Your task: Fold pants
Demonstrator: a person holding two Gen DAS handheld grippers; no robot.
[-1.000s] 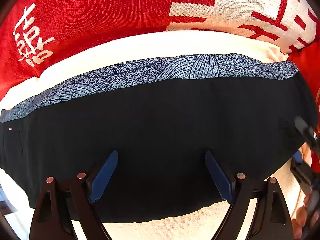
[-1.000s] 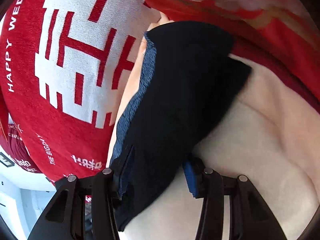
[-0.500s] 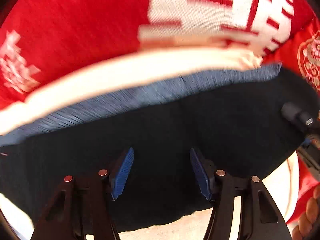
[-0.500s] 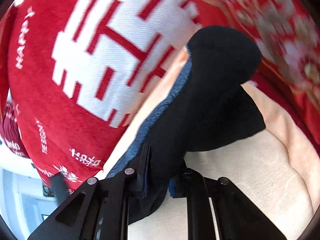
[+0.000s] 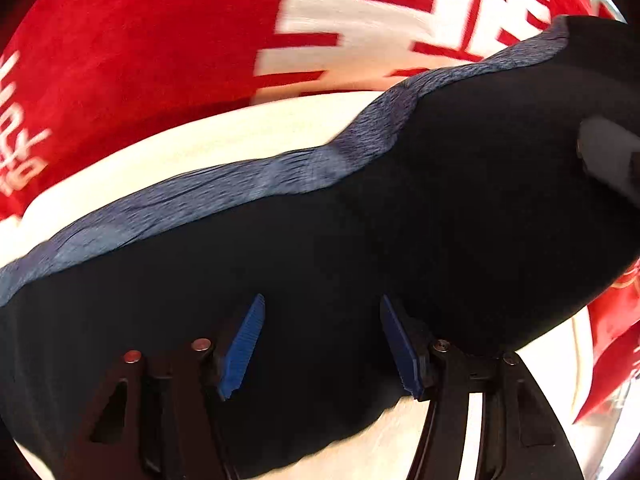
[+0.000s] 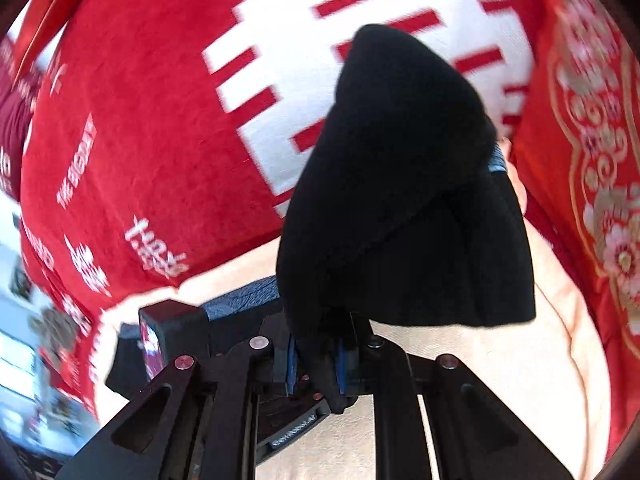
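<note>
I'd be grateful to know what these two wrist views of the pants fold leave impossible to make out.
- Left wrist view: whether the left gripper pads touch the black pants; dark cloth fills the gap.
- Left wrist view: the pants' left end, cut off by the frame edge.
- Right wrist view: the cloth lifted by the right gripper hides the pants' far end.
- Both views: the small lettering on the red blanket is motion-blurred.

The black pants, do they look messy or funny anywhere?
A little. The black pants aren't flat: the right gripper pinches one end and holds it up in a bunched peak, so the patterned blue band runs wavy. Nothing looks torn or spilled.
</note>
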